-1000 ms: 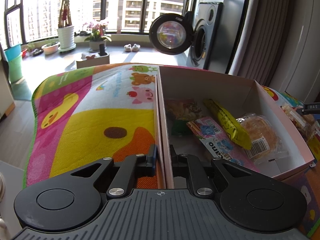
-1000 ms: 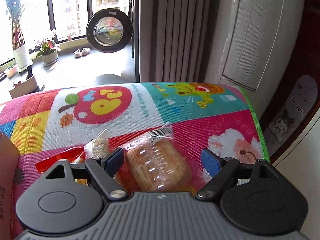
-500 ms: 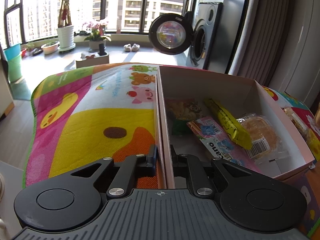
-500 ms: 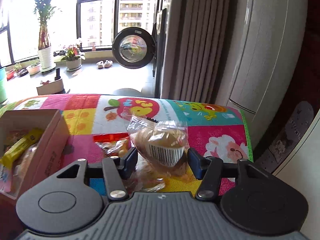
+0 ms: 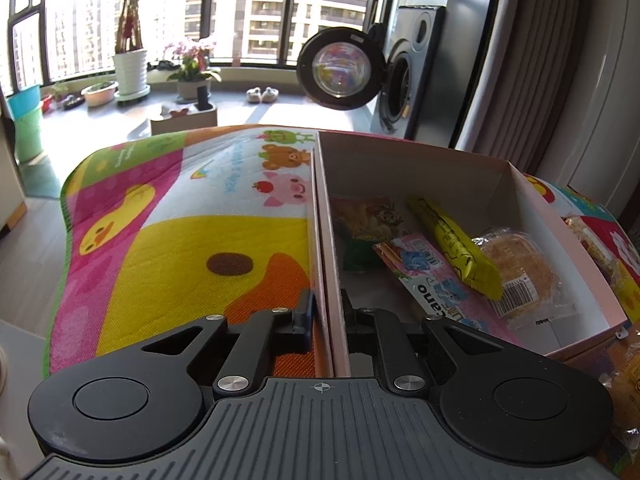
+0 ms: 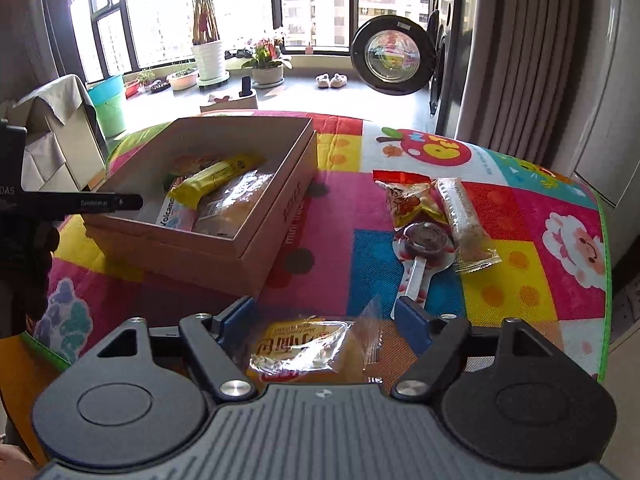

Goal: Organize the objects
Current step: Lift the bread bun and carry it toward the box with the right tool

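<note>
2 handheld grippers, each with black arms and blue finger pads, sit nearest the cameras. The left gripper [image 5: 325, 308] is pinched narrowly on the thin near wall of 1 cardboard box [image 5: 326, 240], 1 finger outside and 1 inside. The right gripper [image 6: 326, 312] holds 1 wrapped cake [image 6: 304, 346] between its pads, a soft bun in crinkled clear plastic with a yellow and red label; it hangs above the near edge of the play mat [image 6: 520, 280], apart from the box.

1 quilted play mat covers the surface, soft and printed with bright cartoon animals and fruit. The box stands on it, rectangular, open-topped, pale pink-brown outside and white inside. From the left wrist view, 5 packets lie inside: 1 flat pink wafer packet [image 5: 432, 280], 1 long yellow bar [image 5: 456, 248] lying across it, 1 round bun in clear film [image 5: 520, 264] with a barcode label, 1 green packet [image 5: 360, 256] partly covered, and 1 orange-yellow snack bag [image 5: 368, 218] toward the far wall.

To the right of the box, 3 snacks lie loose on the mat, close together: 1 lollipop [image 6: 424, 246] with a dark spiral disc and white stick, 1 red and yellow snack pouch [image 6: 408, 200], and 1 long cereal bar in clear wrap [image 6: 464, 220].

Farther off stand 1 washing machine [image 6: 394, 60] with its round glass door swung open, 2 slippers [image 6: 331, 80], and several potted plants by the windows.
</note>
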### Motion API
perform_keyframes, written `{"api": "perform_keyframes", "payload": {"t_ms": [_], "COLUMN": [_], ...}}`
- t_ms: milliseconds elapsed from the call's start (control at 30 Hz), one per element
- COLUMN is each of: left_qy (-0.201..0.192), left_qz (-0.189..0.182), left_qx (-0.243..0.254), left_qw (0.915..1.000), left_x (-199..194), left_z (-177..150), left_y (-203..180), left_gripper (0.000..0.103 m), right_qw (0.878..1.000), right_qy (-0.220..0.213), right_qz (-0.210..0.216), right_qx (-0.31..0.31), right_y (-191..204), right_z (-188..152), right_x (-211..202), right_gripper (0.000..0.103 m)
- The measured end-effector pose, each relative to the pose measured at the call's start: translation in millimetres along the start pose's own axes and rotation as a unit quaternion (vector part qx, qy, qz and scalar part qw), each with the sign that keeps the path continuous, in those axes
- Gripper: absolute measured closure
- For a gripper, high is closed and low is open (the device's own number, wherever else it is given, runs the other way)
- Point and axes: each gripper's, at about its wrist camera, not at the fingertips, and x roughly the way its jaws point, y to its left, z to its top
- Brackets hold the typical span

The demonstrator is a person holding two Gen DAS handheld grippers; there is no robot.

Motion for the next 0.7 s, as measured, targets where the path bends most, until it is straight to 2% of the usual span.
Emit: {"api": "perform_keyframes", "payload": {"t_ms": [167, 500, 600, 700], "left_qy": [0.000, 0.000, 0.000, 0.001], "left_qz": [0.000, 0.000, 0.001, 0.000], "left_qx": [0.000, 0.000, 0.000, 0.001], "left_qw": [1.0000, 1.0000, 1.0000, 1.0000], "left_x": [-0.1, -0.2, -0.5, -0.8], "left_z": [0.1, -0.1, -0.2, 0.0], "left_y": [-0.1, -0.2, -0.9, -1.2], "left_gripper": [0.090, 0.090, 0.090, 0.090], "right_qw": [0.999, 0.997, 0.998, 0.998], "right_qy": [0.013, 0.018, 0.015, 0.013], "right_qz": [0.018, 0.000, -0.006, 0.006], "right_qx": [-0.034, -0.078, -0.065, -0.058], "right_y": [15.3, 10.8, 5.5, 4.8], "right_z": [-12.6, -22.6, -22.0, -17.8], "right_x": [0.5, -9.6, -6.8, 0.4], "right_gripper": [0.005, 0.000, 0.000, 0.000]}}
